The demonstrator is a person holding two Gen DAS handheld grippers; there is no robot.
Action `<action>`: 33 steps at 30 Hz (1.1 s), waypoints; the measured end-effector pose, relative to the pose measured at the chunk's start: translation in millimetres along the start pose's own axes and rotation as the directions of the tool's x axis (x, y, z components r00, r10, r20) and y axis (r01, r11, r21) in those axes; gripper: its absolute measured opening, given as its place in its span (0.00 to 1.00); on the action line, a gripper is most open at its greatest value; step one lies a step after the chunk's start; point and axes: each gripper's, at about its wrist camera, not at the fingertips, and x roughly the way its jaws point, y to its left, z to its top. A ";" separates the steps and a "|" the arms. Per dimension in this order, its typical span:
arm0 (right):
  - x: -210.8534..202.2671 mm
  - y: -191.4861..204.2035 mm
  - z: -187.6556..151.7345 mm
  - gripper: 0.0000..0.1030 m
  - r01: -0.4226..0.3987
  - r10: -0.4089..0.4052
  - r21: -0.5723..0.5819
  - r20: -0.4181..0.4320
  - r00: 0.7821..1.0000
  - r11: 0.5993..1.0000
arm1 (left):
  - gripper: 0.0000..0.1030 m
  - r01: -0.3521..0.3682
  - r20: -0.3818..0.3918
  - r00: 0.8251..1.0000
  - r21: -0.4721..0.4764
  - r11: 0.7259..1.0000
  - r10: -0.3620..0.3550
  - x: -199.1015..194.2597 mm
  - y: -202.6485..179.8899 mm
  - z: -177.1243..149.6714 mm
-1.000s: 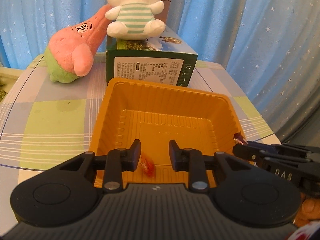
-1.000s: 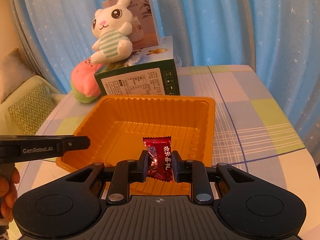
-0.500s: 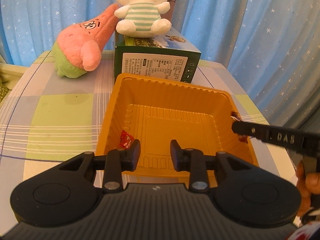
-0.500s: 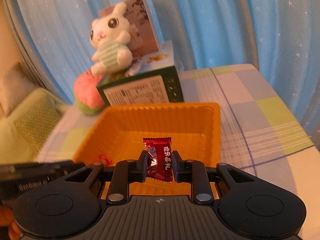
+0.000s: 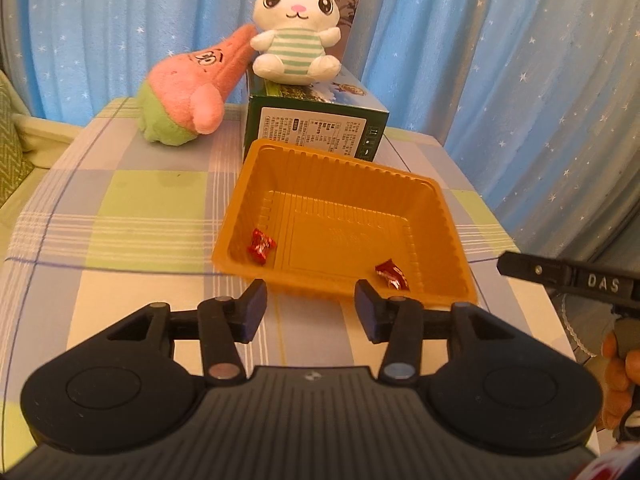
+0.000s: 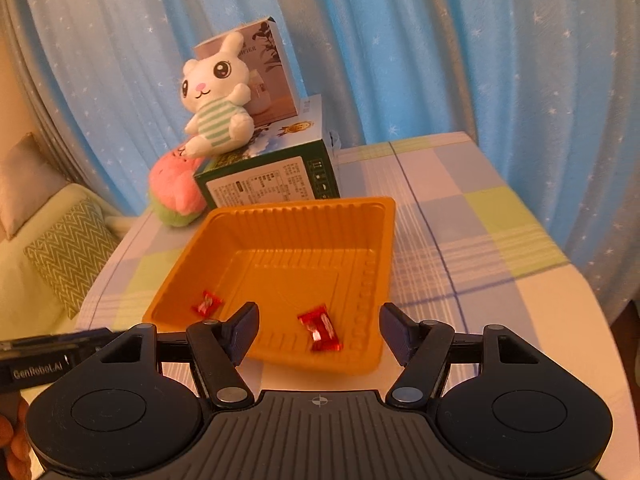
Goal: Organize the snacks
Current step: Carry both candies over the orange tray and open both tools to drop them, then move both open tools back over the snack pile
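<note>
Table [image 5: 120,208]: checked cloth, blue curtain [image 5: 500,60] behind.
Box [image 5: 316,128]: green, at 12 o'clock from the tray, touching or just beside its far rim.
Tray [image 5: 452,216]: orange, mid-table, holding two sweets.
Pink plush [image 5: 188,92]: at 10 o'clock from the tray, leaning on the box.
Rabbit [image 5: 296,36]: seated on the box.
Left gripper [image 5: 310,306]: at the tray's 6 o'clock rim, jaws apart and opening, nothing between.
Right gripper [image 6: 318,330]: same rim, jaws apart and opening, nothing gripped.
Left sweet [image 5: 261,246]: red, at 8 o'clock in the tray.
Right sweet [image 5: 393,274]: red, at 5 o'clock in the tray.
</note>
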 end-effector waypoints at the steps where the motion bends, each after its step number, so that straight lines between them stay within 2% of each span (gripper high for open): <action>1: -9.3 1.6 -5.1 0.65 -0.002 0.002 0.001 0.002 1.000 1.000 | 0.46 -0.005 0.003 1.000 -0.001 1.000 0.005 -7.5 -1.8 -3.2; 6: -52.4 9.9 -31.1 0.65 0.002 -0.002 -0.005 0.018 1.000 1.000 | 0.50 -0.023 0.023 0.999 0.013 1.000 0.023 -45.0 -14.8 -23.4; 17: -134.7 18.9 -97.7 0.65 0.051 -0.050 -0.008 0.067 0.996 0.999 | 0.56 -0.008 0.009 1.000 0.033 0.999 0.008 -100.0 -42.4 -77.7; 26: -174.3 13.8 -136.6 0.65 0.098 -0.097 -0.005 0.090 0.991 0.995 | 0.59 0.010 0.013 1.000 0.018 1.000 -0.011 -128.5 -53.9 -117.4; 33: -193.8 1.6 -160.8 0.65 0.124 -0.128 0.041 0.089 0.988 0.991 | 0.63 0.004 0.019 1.000 -0.010 1.000 -0.004 -143.3 -48.7 -144.4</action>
